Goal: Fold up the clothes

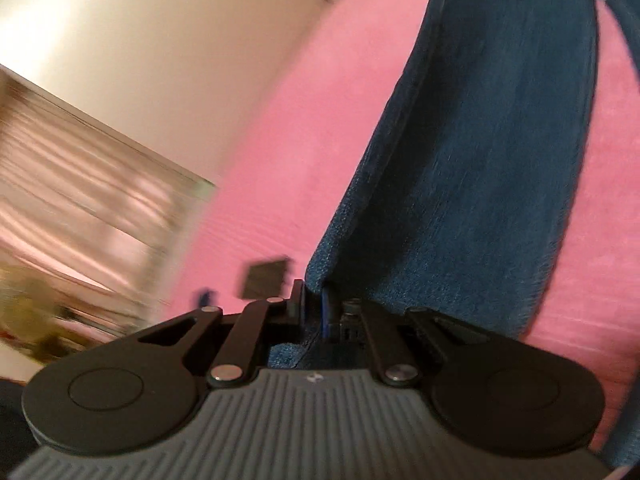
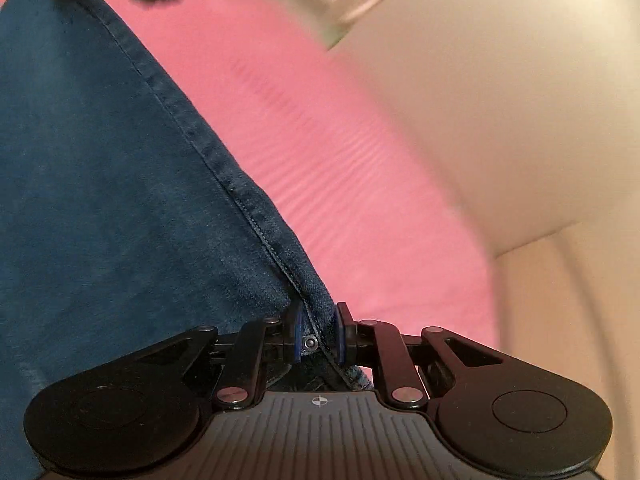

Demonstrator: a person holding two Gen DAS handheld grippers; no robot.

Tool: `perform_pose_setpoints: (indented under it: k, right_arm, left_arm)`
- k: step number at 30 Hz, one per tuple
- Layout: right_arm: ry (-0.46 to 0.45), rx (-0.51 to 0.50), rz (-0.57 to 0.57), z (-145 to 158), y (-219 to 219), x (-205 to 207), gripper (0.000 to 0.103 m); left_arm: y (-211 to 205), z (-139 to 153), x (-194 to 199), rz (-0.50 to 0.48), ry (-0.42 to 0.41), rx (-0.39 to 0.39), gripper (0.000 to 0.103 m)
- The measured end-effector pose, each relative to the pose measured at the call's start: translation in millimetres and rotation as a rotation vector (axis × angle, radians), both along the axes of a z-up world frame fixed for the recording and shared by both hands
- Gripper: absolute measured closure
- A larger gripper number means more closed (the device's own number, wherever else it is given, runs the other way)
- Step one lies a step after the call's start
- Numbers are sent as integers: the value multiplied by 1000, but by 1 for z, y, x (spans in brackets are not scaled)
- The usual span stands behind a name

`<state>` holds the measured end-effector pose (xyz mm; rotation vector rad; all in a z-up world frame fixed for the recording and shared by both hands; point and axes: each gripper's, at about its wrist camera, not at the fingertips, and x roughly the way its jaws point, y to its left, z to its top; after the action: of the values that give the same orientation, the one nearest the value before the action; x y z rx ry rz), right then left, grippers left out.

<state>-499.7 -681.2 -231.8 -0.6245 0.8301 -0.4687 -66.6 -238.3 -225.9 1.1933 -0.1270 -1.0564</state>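
Note:
A pair of blue denim jeans hangs stretched over a pink bedspread. My left gripper is shut on one edge of the jeans, with cloth bunched between the jaws. In the right wrist view the jeans fill the left side, with a stitched seam running down to my right gripper. It is shut on the denim edge, where a metal rivet shows between the blue pads. Both views are motion-blurred.
The pink bedspread lies under the jeans. A cream wall and a blurred curtain stand beyond the bed. A small dark object lies on the bedspread to the left of the left gripper. A cream wall is at the right.

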Motion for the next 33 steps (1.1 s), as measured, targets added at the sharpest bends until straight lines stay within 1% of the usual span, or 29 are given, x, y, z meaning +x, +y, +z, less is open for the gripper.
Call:
perform_pose_setpoints:
  k: [1, 3, 5, 6, 7, 8, 10, 11, 12, 13, 14, 15, 16, 18, 19, 22, 23, 25, 26, 28, 30, 32, 33]
  right_arm:
    - [-46, -38, 0, 1, 23, -26, 89]
    - [-116, -87, 5, -8, 69, -81, 89]
    - [-154, -68, -10, -29, 106, -129, 89]
    - [-173, -59, -17, -40, 125, -153, 89]
    - [-179, -43, -29, -52, 141, -174, 89]
    - [-164, -19, -47, -69, 152, -188, 89]
    - [-139, 47, -102, -96, 166, -210, 89]
    - [-125, 80, -125, -104, 171, -217, 88]
    - [-130, 106, -147, -109, 176, -225, 77]
    - [-164, 123, -173, -109, 182, -234, 50]
    - [-208, 158, -203, -108, 184, -243, 37]
    - [-268, 219, -237, -103, 182, -251, 25]
    - [-332, 292, -277, -97, 179, -259, 25]
    - [-476, 481, -369, -88, 168, -272, 25]
    - [-559, 588, -416, -85, 159, -278, 25]
    - [-822, 916, -560, -81, 129, -291, 25]
    - [-904, 999, -600, -81, 116, -290, 25]
    - [-1021, 1066, -659, -82, 89, -282, 25]
    - [-1045, 1079, -701, -84, 79, -280, 25]
    - [-1059, 1109, -789, -87, 55, -272, 25]
    - [-1051, 1134, -848, -93, 37, -264, 25]
    - [-1049, 1174, -890, -99, 25, -260, 41]
    - [-1052, 1191, -906, -101, 24, -261, 53]
  left_arm:
    - [18, 5, -20, -16, -28, -15, 98]
    - [62, 6, -63, -38, -71, -12, 98]
    - [101, -2, -102, -33, -44, 24, 98]
    - [120, -12, -123, -40, -46, 69, 97]
    - [134, -24, -139, -37, -44, 111, 97]
    - [147, -37, -153, -30, -36, 147, 97]
    - [158, -62, -170, -4, 6, 202, 97]
    - [163, -75, -177, 1, 17, 231, 97]
    - [166, -86, -186, -5, 9, 264, 97]
    - [167, -96, -195, -4, -21, 287, 97]
    - [167, -101, -199, 6, -28, 293, 97]
    - [167, -104, -202, 16, -25, 295, 97]
    - [165, -104, -201, 34, -11, 284, 97]
    - [161, -100, -197, 73, 28, 253, 97]
    - [160, -96, -195, 90, 49, 238, 97]
    - [159, -89, -192, 102, 65, 228, 97]
    - [158, -86, -192, 105, 69, 225, 96]
    - [156, -81, -189, 108, 67, 227, 96]
    - [156, -79, -190, 111, 65, 227, 96]
    - [160, -77, -195, 118, 67, 226, 96]
    - [161, -76, -198, 123, 65, 231, 96]
    - [159, -80, -197, 121, 51, 242, 96]
    - [159, -81, -197, 121, 50, 244, 96]
